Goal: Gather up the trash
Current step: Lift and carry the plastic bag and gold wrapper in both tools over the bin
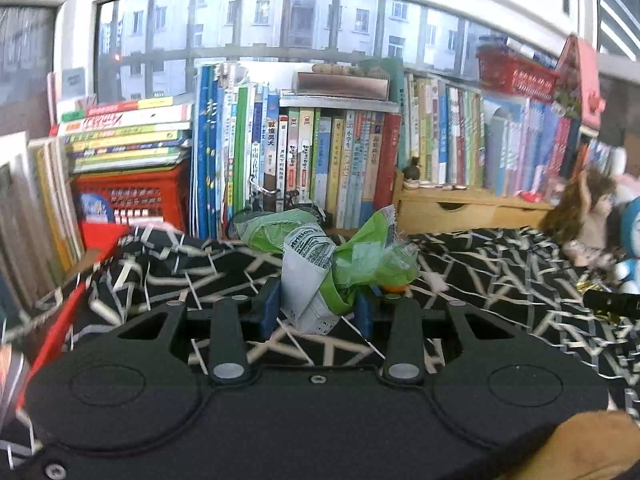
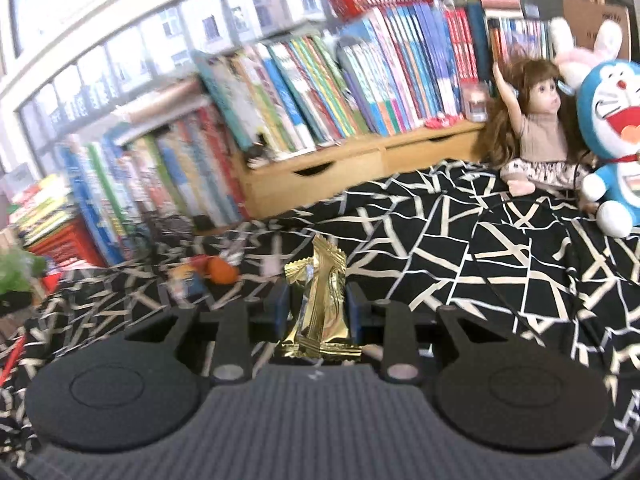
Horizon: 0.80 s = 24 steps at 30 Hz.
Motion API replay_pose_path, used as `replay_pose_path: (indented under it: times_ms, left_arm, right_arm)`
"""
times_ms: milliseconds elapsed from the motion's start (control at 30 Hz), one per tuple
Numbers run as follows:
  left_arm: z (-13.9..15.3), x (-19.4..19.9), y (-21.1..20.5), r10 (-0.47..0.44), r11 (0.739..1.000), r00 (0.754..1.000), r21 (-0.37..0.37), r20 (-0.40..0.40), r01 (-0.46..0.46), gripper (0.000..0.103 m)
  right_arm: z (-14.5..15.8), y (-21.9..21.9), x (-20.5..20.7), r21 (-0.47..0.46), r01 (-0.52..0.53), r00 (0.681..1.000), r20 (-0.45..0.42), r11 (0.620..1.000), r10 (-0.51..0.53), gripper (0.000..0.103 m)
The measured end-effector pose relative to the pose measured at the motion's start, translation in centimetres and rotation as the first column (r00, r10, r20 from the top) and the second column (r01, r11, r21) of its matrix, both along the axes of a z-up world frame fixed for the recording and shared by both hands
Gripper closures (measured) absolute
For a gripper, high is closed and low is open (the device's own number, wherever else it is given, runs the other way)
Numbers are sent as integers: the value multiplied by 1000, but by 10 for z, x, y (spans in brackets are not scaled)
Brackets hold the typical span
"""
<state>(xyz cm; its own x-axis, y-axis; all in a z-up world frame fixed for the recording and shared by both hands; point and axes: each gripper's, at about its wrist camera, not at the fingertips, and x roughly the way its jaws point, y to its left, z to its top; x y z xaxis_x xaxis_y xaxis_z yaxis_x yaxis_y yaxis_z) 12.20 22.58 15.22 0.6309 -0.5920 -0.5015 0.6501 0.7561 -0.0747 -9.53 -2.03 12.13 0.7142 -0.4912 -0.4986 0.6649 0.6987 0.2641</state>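
My left gripper (image 1: 318, 304) is shut on a crumpled green and white snack wrapper (image 1: 320, 268), held above the black cloth with white lines (image 1: 500, 280). A second green crumpled wrapper (image 1: 272, 228) lies just behind it on the cloth. My right gripper (image 2: 318, 304) is shut on a gold foil wrapper (image 2: 320, 304) that stands upright between the blue pads (image 2: 280, 304). Ahead and left of it, small orange and blue scraps (image 2: 208, 274) lie on the cloth. At the left edge of the right wrist view, the green wrapper (image 2: 16, 274) shows blurred.
Rows of books (image 1: 340, 160) and a wooden drawer unit (image 1: 472, 210) line the back under a window. A red crate (image 1: 132, 196) with stacked books stands at left. A doll (image 2: 536, 128) and a blue plush toy (image 2: 616, 136) sit at right.
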Motion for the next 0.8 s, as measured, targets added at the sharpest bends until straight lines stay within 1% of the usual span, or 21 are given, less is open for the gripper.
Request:
replay_pose_path:
  times_ms: [100,167,233,300,367,433,500,567,700,800]
  left_arm:
    - [11,-21,26,-44,999,999,-4,17,44,67]
    - [22,-37,42,-75,997,996,-11,46,75,67]
    - [33,-51,60,-84,995,994,-46,63,87,67]
    - [40,-59,76,-76,993,997,-92,31,79,67]
    - [43,-67,93,-57,991,998,-121,13,58,67]
    - [46,-76,108,-58,990,998,-129,30,62,67]
    - [50,-87,126,-62,989,997,-129,51,69,67]
    - [53,-96,142,-60,989,997,-131,58,68,67]
    - [52,-117,172,-64,989,997,-131,48,70,67]
    - [49,-135,192,-76,990,996,-113,42,81,67]
  right_arm:
    - [17,37,-14,-1,-24,999,22,1000,24,67]
    - [28,61,-22,-12,-50,998,44,999,51,67]
    - [39,86,-28,-48,-85,995,48,995,87,66]
    - [44,106,-31,-91,-101,994,20,991,103,66]
    - [44,122,-32,-104,-113,994,-11,988,113,67]
    - [45,134,-38,-104,-115,993,6,988,116,67]
    - [47,146,-44,-108,-118,992,29,987,122,67]
    - [47,161,-49,-121,-131,991,24,984,135,67]
    - [41,191,-61,-107,-154,987,18,982,157,67]
    - [38,210,-71,-92,-161,986,19,983,164,67]
